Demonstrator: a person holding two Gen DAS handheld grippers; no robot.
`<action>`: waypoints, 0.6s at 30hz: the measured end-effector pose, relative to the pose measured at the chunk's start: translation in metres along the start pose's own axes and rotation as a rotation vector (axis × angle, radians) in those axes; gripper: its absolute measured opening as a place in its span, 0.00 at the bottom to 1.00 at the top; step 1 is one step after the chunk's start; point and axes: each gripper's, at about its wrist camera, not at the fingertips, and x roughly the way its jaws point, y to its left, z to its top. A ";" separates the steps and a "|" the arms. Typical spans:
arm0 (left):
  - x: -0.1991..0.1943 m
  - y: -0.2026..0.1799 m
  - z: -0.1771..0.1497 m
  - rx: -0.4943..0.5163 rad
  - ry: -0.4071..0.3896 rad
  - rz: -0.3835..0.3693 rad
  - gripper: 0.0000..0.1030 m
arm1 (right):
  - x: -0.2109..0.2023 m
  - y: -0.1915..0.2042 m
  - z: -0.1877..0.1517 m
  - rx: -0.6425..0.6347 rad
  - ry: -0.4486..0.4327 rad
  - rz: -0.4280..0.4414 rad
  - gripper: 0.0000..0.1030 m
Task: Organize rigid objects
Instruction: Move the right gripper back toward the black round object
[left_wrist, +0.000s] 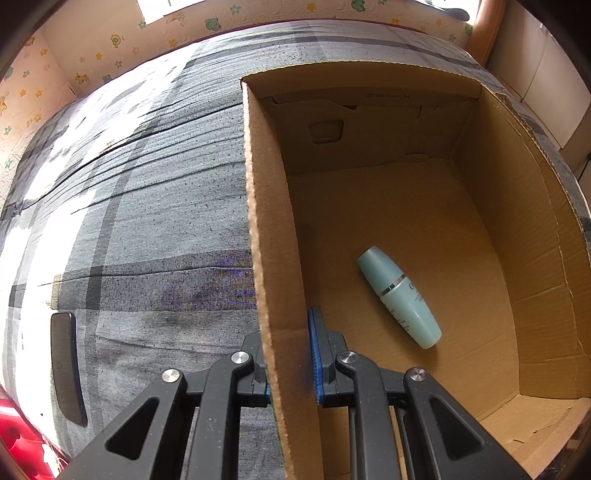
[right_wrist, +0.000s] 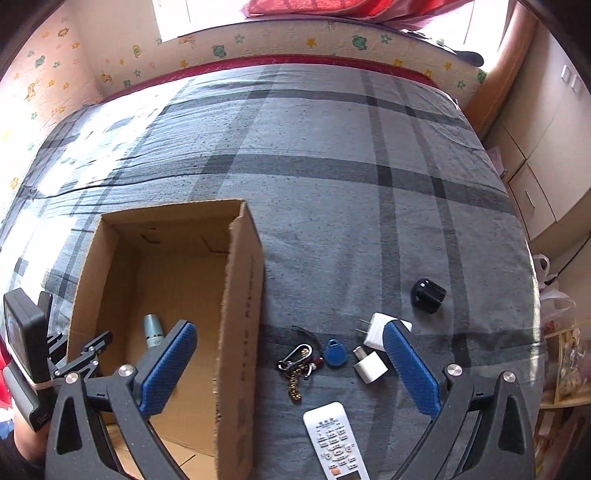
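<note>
one pale green bottle (left_wrist: 399, 297) lies on its side on the floor of the open cardboard box (left_wrist: 535, 206).
the left gripper (left_wrist: 290, 365) pinches the box's side wall, likely to steady it; the right gripper (right_wrist: 290, 363), fingers spread wide and empty, hangs over a keyring (right_wrist: 297, 363), blue fob (right_wrist: 335, 352), two white plug adapters (right_wrist: 371, 365), a black cap (right_wrist: 427, 295) and a white remote (right_wrist: 336, 439), all outside on the grey plaid bedspread (right_wrist: 332, 147); cartoon-print wall padding (right_wrist: 258, 40) behind.
</note>
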 end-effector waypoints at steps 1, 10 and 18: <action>0.000 0.000 0.000 0.000 0.000 0.001 0.16 | 0.002 -0.009 0.001 0.020 0.002 -0.009 1.00; -0.002 -0.005 0.000 0.013 -0.002 0.015 0.16 | 0.037 -0.082 0.008 0.162 0.047 -0.084 1.00; 0.001 -0.004 0.001 0.016 0.004 0.014 0.16 | 0.084 -0.133 0.009 0.260 0.107 -0.105 1.00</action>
